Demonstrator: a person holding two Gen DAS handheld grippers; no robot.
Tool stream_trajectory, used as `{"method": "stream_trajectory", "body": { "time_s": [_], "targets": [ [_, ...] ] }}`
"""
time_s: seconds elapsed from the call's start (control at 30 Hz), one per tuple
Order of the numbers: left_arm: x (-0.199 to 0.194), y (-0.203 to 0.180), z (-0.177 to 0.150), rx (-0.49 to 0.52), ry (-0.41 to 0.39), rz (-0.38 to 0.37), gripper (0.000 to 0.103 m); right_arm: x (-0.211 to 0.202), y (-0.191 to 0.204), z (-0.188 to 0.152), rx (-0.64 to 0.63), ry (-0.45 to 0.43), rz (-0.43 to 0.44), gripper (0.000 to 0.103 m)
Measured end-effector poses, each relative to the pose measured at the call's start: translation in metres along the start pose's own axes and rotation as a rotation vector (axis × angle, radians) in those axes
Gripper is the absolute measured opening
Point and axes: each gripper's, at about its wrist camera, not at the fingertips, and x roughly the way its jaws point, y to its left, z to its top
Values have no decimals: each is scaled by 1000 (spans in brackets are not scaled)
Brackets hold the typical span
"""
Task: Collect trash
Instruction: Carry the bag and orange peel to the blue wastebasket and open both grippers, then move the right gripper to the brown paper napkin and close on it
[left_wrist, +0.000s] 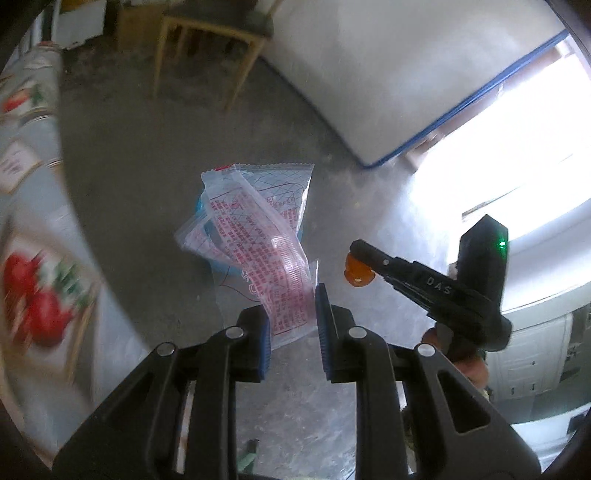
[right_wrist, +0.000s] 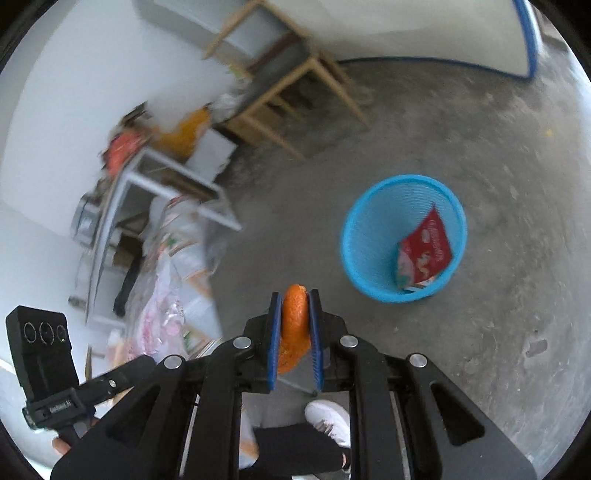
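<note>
My left gripper (left_wrist: 291, 310) is shut on a clear plastic wrapper (left_wrist: 266, 236) with red print, which hangs crumpled beyond the blue pads. A sliver of the blue bin (left_wrist: 199, 206) shows behind the wrapper. To the right, my right gripper (left_wrist: 360, 266) holds a piece of orange peel (left_wrist: 356, 275). In the right wrist view my right gripper (right_wrist: 294, 295) is shut on the orange peel (right_wrist: 293, 325). The blue bin (right_wrist: 373, 229) stands on the floor ahead and to the right, with a red packet (right_wrist: 424, 251) inside. The left gripper's black housing (right_wrist: 42, 343) shows at the lower left.
A wooden chair (left_wrist: 207, 40) stands at the back, and a white mattress (left_wrist: 388, 81) with blue edging leans there. A strawberry-print tablecloth (left_wrist: 33, 258) fills the left. A cluttered metal shelf (right_wrist: 147, 206) is at the left. A person's white shoe (right_wrist: 328, 421) is below my gripper.
</note>
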Motion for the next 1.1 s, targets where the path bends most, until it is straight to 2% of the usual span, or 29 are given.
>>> {"method": "stream_trajectory", "body": {
  "time_s": [0.1,0.2,0.27,0.3,0.33,0.37,0.4,0.47,0.57,0.7,0.77,0.83,0.97,1.1],
  "targets": [
    [40,-3,28,7,53,25,20,23,-26,27,59,-4,-31,16],
    [75,0,57,-3,69,59,20,50,-50,56,128,-4,-55,18],
    [95,-2,68,-3,54,76,29,73,-63,73,151,12,-90,20],
    [106,0,75,-4,47,85,44,85,-71,81,169,18,-84,23],
    [116,6,84,-20,24,118,55,93,-77,85,181,24,-81,37],
    [122,6,84,-38,9,139,58,101,-84,89,199,22,-109,50],
    [126,14,86,-70,-3,157,62,107,-90,90,210,14,-128,51],
    [129,21,86,-118,2,137,63,115,-97,89,223,25,-129,52],
    [116,34,80,-168,-12,120,65,117,-100,80,226,33,-129,52],
    [86,32,69,-138,-59,115,65,112,-94,62,191,45,-125,52],
    [53,27,54,-147,-143,82,65,104,-90,56,176,46,-107,52],
    [24,21,38,-138,-202,49,70,89,-80,47,146,39,-76,52],
    [-38,12,0,-86,-310,-10,75,57,-54,29,83,12,-35,63],
    [-104,18,-50,-78,-449,-36,78,26,-13,10,-7,-3,28,68]
  ]
}}
